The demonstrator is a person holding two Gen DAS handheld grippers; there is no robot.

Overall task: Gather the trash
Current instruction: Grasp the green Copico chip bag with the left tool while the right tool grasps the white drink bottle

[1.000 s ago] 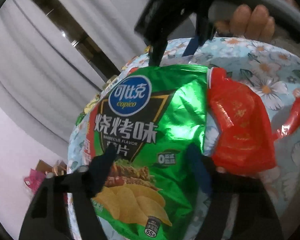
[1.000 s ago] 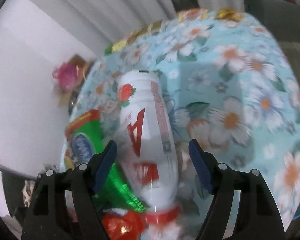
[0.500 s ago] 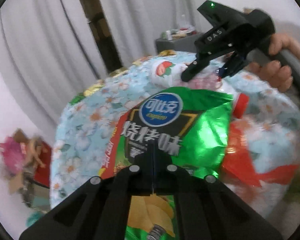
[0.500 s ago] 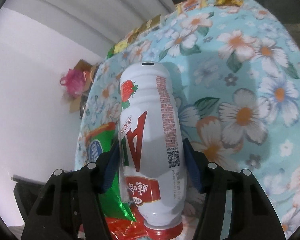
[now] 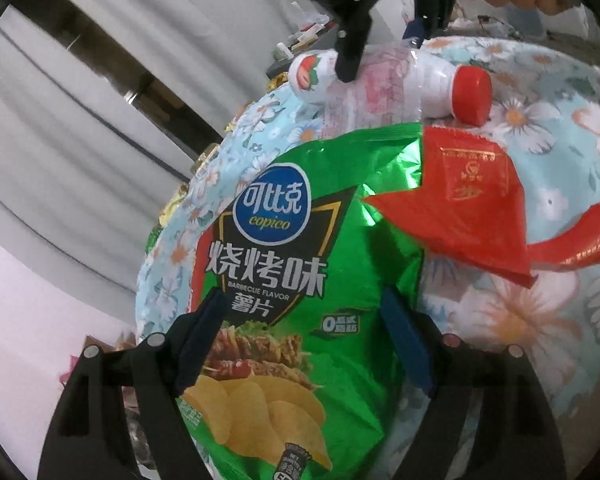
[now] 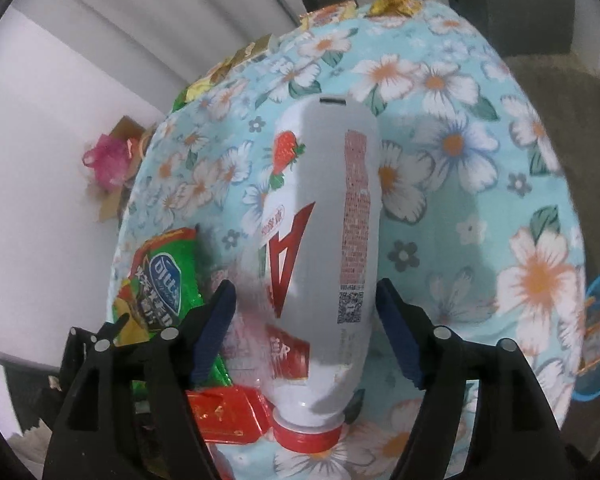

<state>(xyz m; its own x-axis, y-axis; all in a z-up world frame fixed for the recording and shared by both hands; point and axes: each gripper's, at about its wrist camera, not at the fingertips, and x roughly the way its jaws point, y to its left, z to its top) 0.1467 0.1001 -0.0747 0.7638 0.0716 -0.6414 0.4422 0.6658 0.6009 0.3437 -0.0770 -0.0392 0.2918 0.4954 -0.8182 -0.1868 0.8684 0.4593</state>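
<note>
The left tongs (image 5: 302, 334) had just been opened astride the bag (image 5: 300, 280); beside it, the right tongs (image 6: 304, 328), reopened, flanked the bottle (image 6: 324, 240) ungripped.

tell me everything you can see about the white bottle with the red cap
The white bottle is opaque plastic with a red screw cap, capped, lying on its side on the floral tablecloth. Its label shows a strawberry, a big red letter A, red fine print and a QR code. Its cap end points toward the red wrapper and the green chip bag. It lies between the blue pads of the right gripper, whose jaws have just been opening; whether the pads touch it is unclear.
</note>
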